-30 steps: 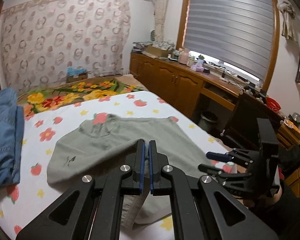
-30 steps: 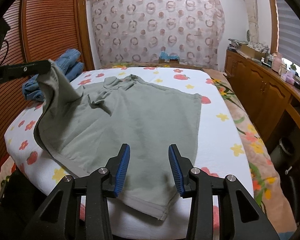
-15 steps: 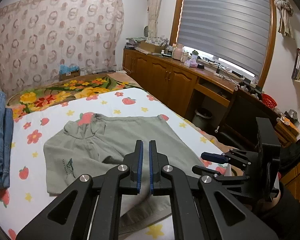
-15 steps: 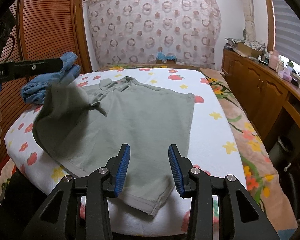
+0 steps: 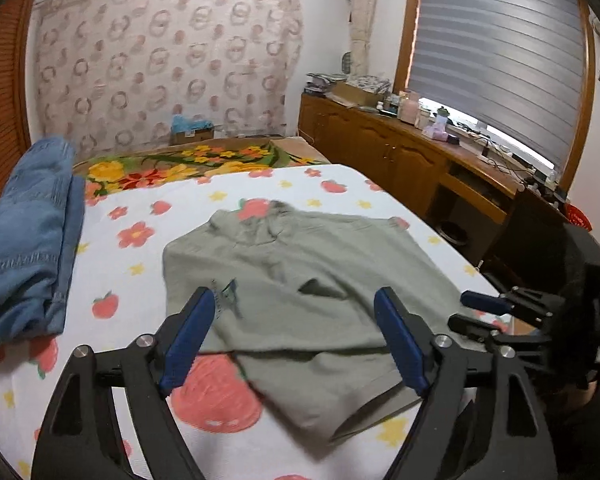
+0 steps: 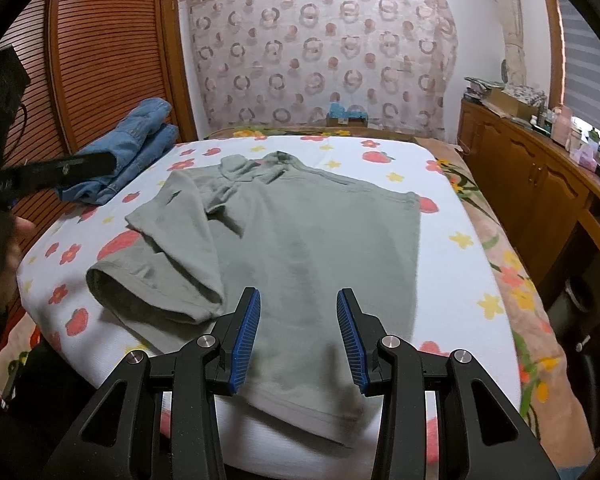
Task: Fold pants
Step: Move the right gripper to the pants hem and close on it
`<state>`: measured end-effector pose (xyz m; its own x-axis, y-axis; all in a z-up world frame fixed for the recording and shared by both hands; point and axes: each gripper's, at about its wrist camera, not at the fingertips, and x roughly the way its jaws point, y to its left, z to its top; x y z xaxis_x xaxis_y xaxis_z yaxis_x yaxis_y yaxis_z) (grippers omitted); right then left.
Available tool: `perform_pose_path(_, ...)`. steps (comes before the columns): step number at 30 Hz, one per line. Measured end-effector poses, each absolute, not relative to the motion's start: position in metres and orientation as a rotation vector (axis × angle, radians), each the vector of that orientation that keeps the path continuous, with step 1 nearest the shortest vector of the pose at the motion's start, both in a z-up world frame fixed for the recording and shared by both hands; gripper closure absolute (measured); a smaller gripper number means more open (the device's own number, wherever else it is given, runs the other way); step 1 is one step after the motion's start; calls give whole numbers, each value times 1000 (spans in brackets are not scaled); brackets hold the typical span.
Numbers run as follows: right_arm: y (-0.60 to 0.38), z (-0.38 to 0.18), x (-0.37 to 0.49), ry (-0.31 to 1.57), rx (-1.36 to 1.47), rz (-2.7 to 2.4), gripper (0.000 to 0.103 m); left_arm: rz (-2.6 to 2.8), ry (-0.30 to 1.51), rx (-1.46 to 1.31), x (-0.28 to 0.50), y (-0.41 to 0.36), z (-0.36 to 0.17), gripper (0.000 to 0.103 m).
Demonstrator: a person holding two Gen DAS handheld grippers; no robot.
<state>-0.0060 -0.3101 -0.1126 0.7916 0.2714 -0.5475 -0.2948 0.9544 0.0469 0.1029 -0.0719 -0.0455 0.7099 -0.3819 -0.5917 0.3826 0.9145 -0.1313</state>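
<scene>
A grey-green garment [image 6: 300, 232] lies on the flowered bed sheet [image 6: 452, 264], its left side folded over onto the middle; it also shows in the left wrist view [image 5: 300, 292]. My left gripper [image 5: 296, 340] is open and empty, above the garment's folded near-left part. My right gripper [image 6: 299, 338] is open and empty, above the garment's near hem. The right gripper shows at the right of the left wrist view [image 5: 476, 312]. The left gripper shows at the left of the right wrist view [image 6: 60, 170].
Folded blue jeans [image 5: 28, 240] lie at the bed's left side, also in the right wrist view [image 6: 132, 152]. A wooden cabinet with clutter [image 5: 420, 152] runs along the right, under a window blind. A slatted wooden door [image 6: 100, 52] stands at the left.
My left gripper opened and let go of the garment's side, which now lies folded over the middle. The right gripper stayed open, almost still.
</scene>
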Motion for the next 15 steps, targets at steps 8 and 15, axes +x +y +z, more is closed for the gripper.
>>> perform_pose_path(8,-297,-114,-4,587,-65,356,62,-381,746,16,97,-62,-81,21)
perform_pose_path(15,-296,-119,0,607,-79,400,67,-363,822,40,91,-61,-107,21)
